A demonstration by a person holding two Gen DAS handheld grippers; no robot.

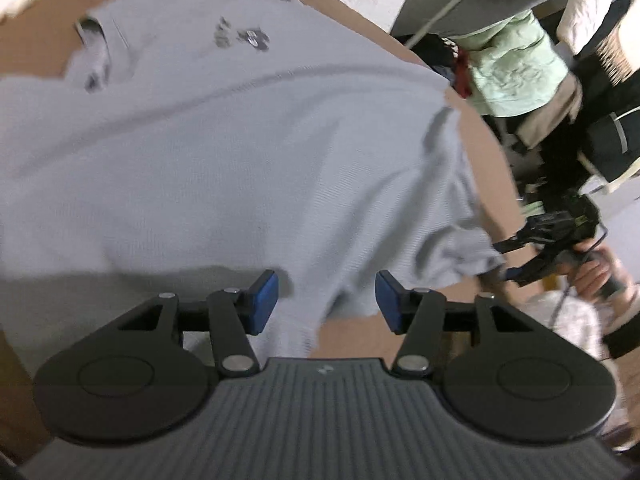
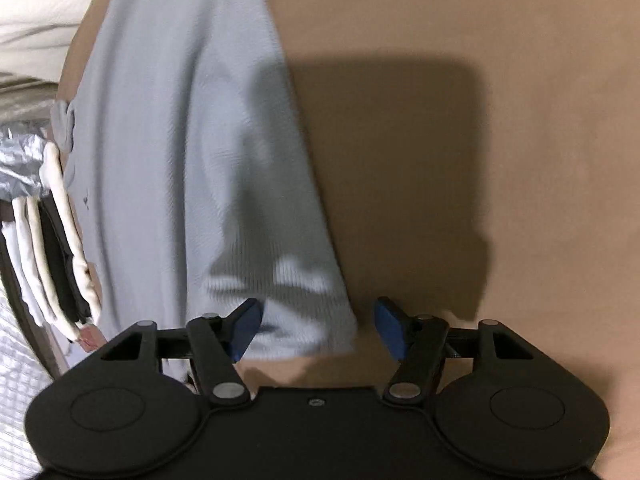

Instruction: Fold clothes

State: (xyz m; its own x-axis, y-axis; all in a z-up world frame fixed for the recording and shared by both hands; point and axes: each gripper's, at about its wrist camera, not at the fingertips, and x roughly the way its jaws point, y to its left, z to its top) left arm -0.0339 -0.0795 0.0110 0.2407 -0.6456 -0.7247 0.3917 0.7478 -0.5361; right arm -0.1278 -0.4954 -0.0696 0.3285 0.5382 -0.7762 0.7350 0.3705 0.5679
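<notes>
A pale grey-blue shirt (image 1: 224, 152) lies spread on the brown tabletop (image 1: 484, 152), with a dark print (image 1: 244, 36) near its far end. My left gripper (image 1: 326, 304) hangs open over the shirt's near edge, its blue pads apart and pressing on nothing. In the left wrist view my right gripper (image 1: 502, 260), held by a hand (image 1: 592, 276), sits at the shirt's right sleeve corner. In the right wrist view the shirt (image 2: 192, 160) runs away from the right gripper (image 2: 318, 328), which is open. The cloth's near end lies between the pads, and they do not press on it.
A heap of clothes with a light green garment (image 1: 516, 68) lies beyond the table's right edge. A stack of folded white and dark clothes (image 2: 60, 248) sits by the shirt's left side, with white bedding (image 2: 32, 12) behind. Bare brown tabletop (image 2: 480, 120) stretches to the right.
</notes>
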